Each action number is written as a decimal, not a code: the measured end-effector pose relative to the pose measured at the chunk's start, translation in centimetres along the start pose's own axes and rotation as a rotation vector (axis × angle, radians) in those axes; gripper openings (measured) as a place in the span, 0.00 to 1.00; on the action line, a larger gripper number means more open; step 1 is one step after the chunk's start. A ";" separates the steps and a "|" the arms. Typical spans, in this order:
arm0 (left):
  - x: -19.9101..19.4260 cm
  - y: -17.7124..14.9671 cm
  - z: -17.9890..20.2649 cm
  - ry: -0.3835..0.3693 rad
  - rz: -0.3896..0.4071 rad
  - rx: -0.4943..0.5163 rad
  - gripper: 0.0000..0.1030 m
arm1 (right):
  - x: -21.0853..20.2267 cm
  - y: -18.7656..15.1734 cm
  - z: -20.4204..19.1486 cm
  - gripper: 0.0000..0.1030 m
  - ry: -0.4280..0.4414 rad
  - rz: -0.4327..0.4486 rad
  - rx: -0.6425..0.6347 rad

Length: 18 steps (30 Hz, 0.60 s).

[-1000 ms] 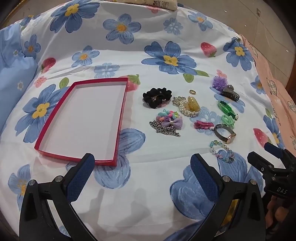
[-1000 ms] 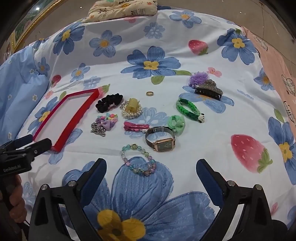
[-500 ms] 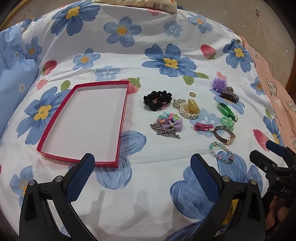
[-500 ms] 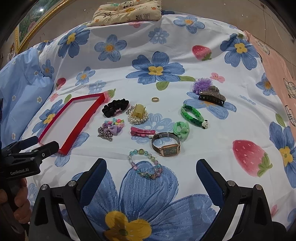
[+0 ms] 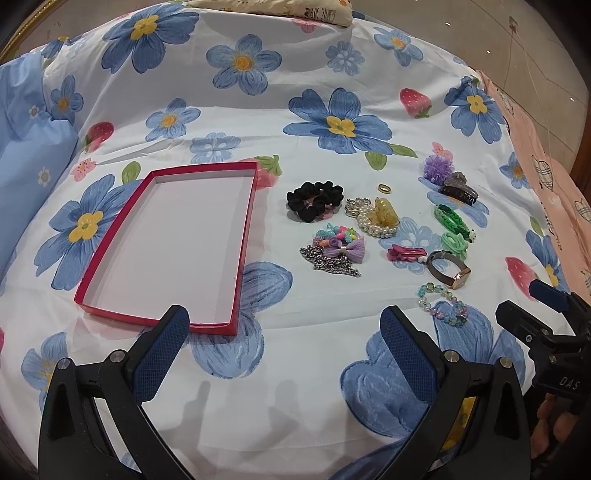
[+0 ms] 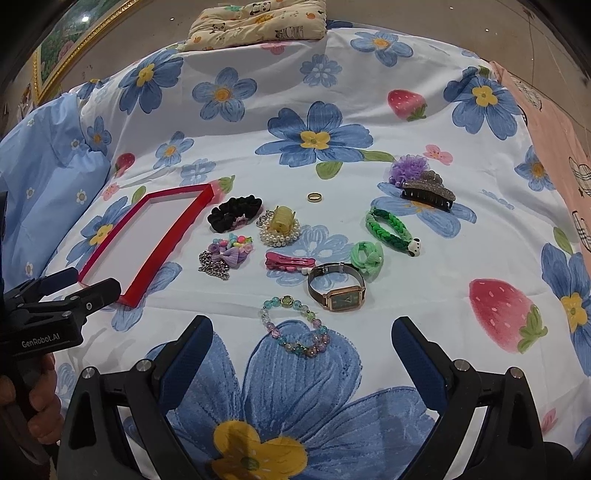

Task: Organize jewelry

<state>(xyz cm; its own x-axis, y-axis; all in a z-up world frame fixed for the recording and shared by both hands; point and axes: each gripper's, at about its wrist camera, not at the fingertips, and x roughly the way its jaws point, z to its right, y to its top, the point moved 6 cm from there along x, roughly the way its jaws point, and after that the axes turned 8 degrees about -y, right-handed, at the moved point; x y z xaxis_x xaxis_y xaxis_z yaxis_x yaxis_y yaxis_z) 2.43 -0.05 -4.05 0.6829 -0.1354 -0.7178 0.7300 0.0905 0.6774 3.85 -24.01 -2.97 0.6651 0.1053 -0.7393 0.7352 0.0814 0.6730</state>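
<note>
An empty red-rimmed tray (image 5: 243, 236) (image 6: 162, 251) lies on the flowered sheet at the left. Jewelry is spread to its right: a black scrunchie (image 5: 314, 199) (image 6: 232, 212), a pearl bracelet with a yellow clip (image 5: 380, 219) (image 6: 280, 229), a gold ring (image 6: 314, 197), a pink clip (image 6: 288, 261), a watch (image 6: 338, 288), a beaded bracelet (image 6: 295, 326) and green bands (image 6: 388, 229). My left gripper (image 5: 284, 332) is open, hovering near the tray's front edge. My right gripper (image 6: 301, 343) is open, just short of the beaded bracelet.
A silver chain with a purple bow (image 6: 221, 258) and a dark claw clip with a purple flower (image 6: 421, 184) lie among the items. A small pillow (image 6: 258, 22) sits at the far edge. Pink cloth (image 6: 561, 147) borders the right side.
Both grippers have pulled back and risen a little, so the tray and jewelry look farther away. Both stay open. Nothing on the sheet has moved.
</note>
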 end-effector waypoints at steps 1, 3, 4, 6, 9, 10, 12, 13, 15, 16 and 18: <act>0.0 0.0 0.0 0.001 0.001 0.000 1.00 | 0.0 0.0 0.0 0.96 0.001 0.001 -0.002; 0.0 0.0 0.0 0.000 0.002 -0.002 1.00 | 0.0 0.1 0.0 0.96 0.002 0.000 -0.003; 0.0 0.0 0.0 0.000 0.002 -0.001 1.00 | 0.0 0.1 -0.1 0.96 0.003 0.001 -0.003; 0.0 -0.1 0.1 0.001 0.002 -0.001 1.00 | 0.0 0.1 -0.1 0.96 0.006 0.003 -0.004; 0.0 0.1 -0.2 0.001 0.003 -0.001 1.00 | 0.0 0.0 -0.2 0.96 0.009 0.002 -0.003; 0.0 0.1 -0.2 0.001 0.003 -0.001 1.00 | 0.0 0.0 -0.3 0.96 0.009 0.002 -0.003; 0.0 0.1 -0.1 0.002 0.002 0.000 1.00 | 0.0 0.0 -0.3 0.96 0.014 0.001 -0.002; 0.0 0.1 -0.2 0.003 0.003 -0.001 1.00 | -0.1 0.0 -0.4 0.96 0.016 0.001 -0.001; 0.1 0.1 -0.1 0.000 0.002 0.000 1.00 | -0.1 0.1 -0.5 0.96 0.014 0.002 0.000; 0.0 0.1 -0.1 0.001 0.004 0.001 1.00 | -0.1 0.1 -0.4 0.96 0.014 0.001 0.000; 0.1 0.1 -0.1 0.000 0.003 0.002 1.00 | -0.1 0.1 -0.4 0.96 0.015 0.002 0.000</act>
<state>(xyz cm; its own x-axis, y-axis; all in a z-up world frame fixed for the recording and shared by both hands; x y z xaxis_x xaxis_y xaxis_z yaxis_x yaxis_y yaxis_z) 2.53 0.01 -4.06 0.6854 -0.1349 -0.7156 0.7276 0.0885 0.6803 3.83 -23.56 -2.81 0.6643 0.1203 -0.7378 0.7341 0.0812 0.6742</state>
